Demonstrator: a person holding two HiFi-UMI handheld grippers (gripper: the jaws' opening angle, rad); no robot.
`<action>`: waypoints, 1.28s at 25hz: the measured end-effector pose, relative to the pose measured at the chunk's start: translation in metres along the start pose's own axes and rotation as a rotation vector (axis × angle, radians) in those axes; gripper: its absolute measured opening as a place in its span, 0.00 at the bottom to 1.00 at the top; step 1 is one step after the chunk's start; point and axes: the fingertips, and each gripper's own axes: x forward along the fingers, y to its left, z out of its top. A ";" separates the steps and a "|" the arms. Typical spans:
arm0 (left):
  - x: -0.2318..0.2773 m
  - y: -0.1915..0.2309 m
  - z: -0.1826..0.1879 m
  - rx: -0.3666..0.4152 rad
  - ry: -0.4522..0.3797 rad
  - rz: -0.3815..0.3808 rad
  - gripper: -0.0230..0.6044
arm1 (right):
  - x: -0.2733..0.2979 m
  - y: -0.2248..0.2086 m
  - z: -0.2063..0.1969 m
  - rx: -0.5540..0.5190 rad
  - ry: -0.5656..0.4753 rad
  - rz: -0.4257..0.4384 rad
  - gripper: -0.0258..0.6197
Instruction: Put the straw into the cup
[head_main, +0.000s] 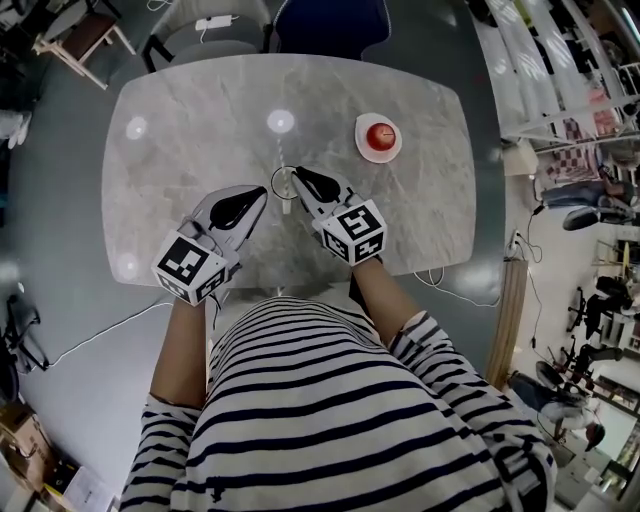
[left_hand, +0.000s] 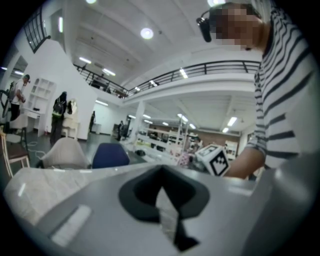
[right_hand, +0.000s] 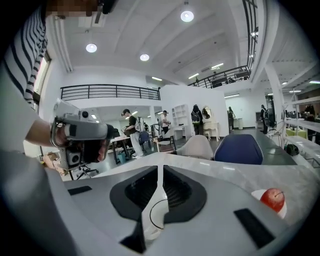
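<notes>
the right gripper (head_main: 297, 174) pinches the straw (head_main: 280, 155) at the clear cup (head_main: 272, 184), while the left gripper (head_main: 262, 192) is closed and empty, so a skewed push could topple the unsteadied cup.

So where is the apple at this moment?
The apple lies on a small white plate on the marble table, in the head view right of the cup and beyond the right gripper.

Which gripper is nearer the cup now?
Right. The right gripper has its tips at the rim of the cup; the left gripper lies off to the cup's left, apart.
</notes>
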 end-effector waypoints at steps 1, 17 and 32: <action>-0.001 0.001 0.000 0.001 0.000 0.003 0.05 | -0.004 0.002 0.006 -0.010 -0.012 0.010 0.08; -0.004 -0.018 0.016 0.041 -0.026 -0.026 0.05 | -0.078 0.036 0.057 -0.060 -0.146 0.093 0.08; -0.005 -0.050 0.007 0.026 -0.022 -0.048 0.05 | -0.103 0.071 0.056 -0.076 -0.138 0.206 0.06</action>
